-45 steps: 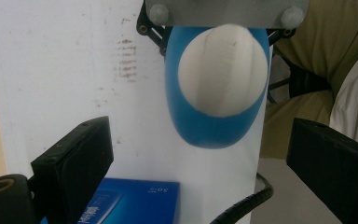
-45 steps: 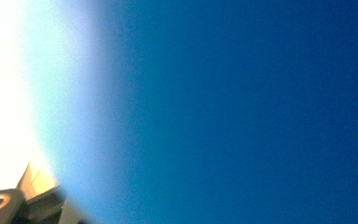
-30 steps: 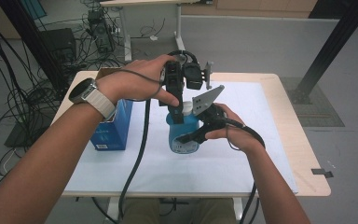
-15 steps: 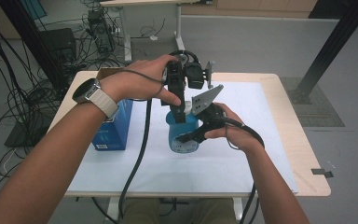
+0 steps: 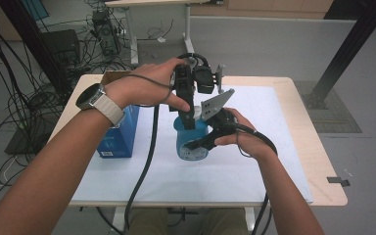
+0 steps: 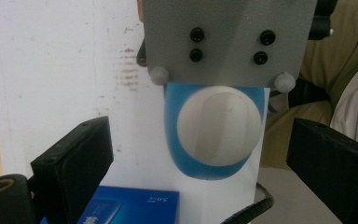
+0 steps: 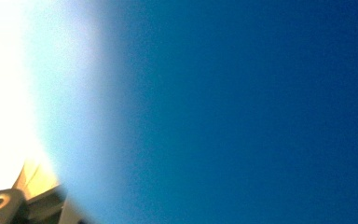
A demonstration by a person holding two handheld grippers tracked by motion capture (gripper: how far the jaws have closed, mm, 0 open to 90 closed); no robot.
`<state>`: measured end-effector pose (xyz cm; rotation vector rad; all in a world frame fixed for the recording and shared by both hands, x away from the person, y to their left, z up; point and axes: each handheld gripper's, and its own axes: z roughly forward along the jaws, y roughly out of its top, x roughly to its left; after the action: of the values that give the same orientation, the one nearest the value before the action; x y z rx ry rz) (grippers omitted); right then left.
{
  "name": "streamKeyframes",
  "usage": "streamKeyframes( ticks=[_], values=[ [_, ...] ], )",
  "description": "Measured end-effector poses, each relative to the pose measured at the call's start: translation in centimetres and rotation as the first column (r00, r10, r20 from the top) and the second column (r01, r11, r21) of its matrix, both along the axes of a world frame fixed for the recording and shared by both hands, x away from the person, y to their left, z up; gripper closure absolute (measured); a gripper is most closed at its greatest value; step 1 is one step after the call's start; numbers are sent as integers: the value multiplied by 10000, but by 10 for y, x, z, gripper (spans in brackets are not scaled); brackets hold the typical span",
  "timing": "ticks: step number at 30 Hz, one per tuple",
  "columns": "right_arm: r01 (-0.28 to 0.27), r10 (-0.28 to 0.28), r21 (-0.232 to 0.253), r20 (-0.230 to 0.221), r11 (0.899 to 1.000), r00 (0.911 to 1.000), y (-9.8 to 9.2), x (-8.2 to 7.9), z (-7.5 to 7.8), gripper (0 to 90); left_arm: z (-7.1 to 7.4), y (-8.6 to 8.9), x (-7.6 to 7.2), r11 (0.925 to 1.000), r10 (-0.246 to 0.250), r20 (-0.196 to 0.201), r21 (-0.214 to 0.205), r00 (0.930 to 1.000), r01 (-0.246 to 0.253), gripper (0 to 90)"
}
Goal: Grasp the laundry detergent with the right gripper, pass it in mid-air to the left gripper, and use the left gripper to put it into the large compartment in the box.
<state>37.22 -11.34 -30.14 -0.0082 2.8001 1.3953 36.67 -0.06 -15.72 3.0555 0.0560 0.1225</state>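
A: Panel 1, high view. Where does the blue container [image 5: 192,142] stand, and what holds it?

B: It stands upright on the white mat [image 5: 274,147] in the middle of the desk [image 5: 323,181], just to the right of the blue box [image 5: 120,137]. The right claw [image 5: 198,145] comes in from the side and grips the body low down. The likely reason is to steady the container so it cannot turn or tip while the top is worked.

A: Panel 2, left gripper view. What does the left claw [image 6: 196,154] do?

B: It points down over the container's white round lid [image 6: 216,126], and its 2 jaws stand wide, 1 on each side, apart from the lid. The top-down line suits a grasp on the lid. The grey plate [image 6: 228,42] above the lid belongs to the right claw.

A: Panel 3, right gripper view?

B: Blurred blue at very close range, consistent with the container's wall pressed between the jaws.

A: Judged stage?

B: Body secured; lid not yet gripped. The next move calls for lowering and closing the left claw squarely on the lid.
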Motion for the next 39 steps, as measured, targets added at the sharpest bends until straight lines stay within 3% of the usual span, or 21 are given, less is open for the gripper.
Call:
streamKeyframes(
  ticks=[39],
  values=[
    [82,-82,-9,-46,10000,10000,0,0,-1,441,0,-2,0,10000,72,62,7,10000,-72,77]
  ],
)
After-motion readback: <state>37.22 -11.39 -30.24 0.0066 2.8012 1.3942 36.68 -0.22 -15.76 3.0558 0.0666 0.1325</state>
